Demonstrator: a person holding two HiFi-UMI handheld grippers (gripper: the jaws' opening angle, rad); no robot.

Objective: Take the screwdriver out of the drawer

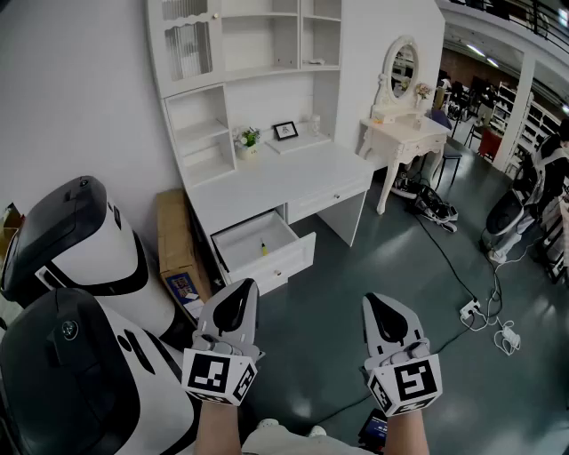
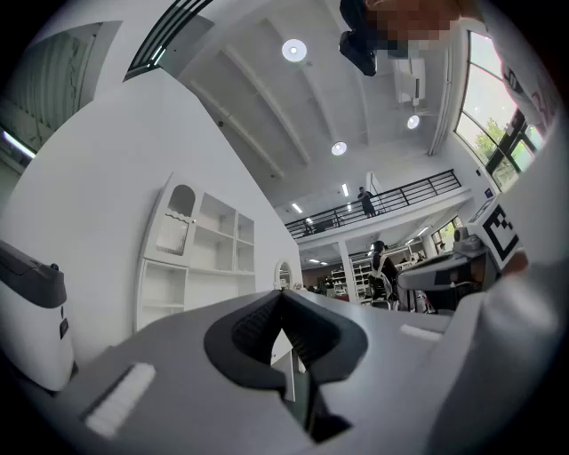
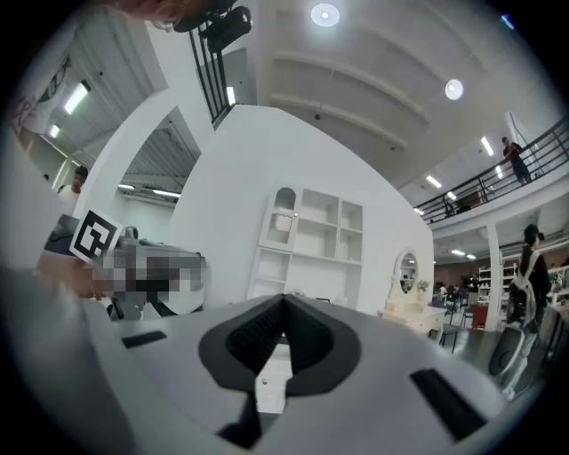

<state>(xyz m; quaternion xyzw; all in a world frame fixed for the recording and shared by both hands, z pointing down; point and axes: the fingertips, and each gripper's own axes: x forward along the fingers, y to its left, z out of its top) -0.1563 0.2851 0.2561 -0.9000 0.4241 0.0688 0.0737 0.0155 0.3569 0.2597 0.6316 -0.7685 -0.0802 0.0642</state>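
Only our head view looks into the open drawer [image 1: 289,262] of the white desk [image 1: 267,182], where a small yellow item, probably the screwdriver [image 1: 263,248], lies. Our gripper views show just the shelves [image 3: 313,233] beyond jaws pressed together, empty. The left gripper [image 1: 241,287] and right gripper [image 1: 372,301] hover well short of it.

I face a white desk [image 1: 267,182] set against the white wall [image 1: 80,98]. On the desk: a white shelf unit [image 1: 249,53]. Right of the desk: a white dressing table [image 1: 409,133] with oval mirror [image 1: 403,69]. Left of the desk: a cardboard box [image 1: 173,235]. In front of the desk: dark grey floor [image 1: 418,267] with a power strip [image 1: 468,310]. Overhead: round ceiling lights [image 3: 324,14], lit.
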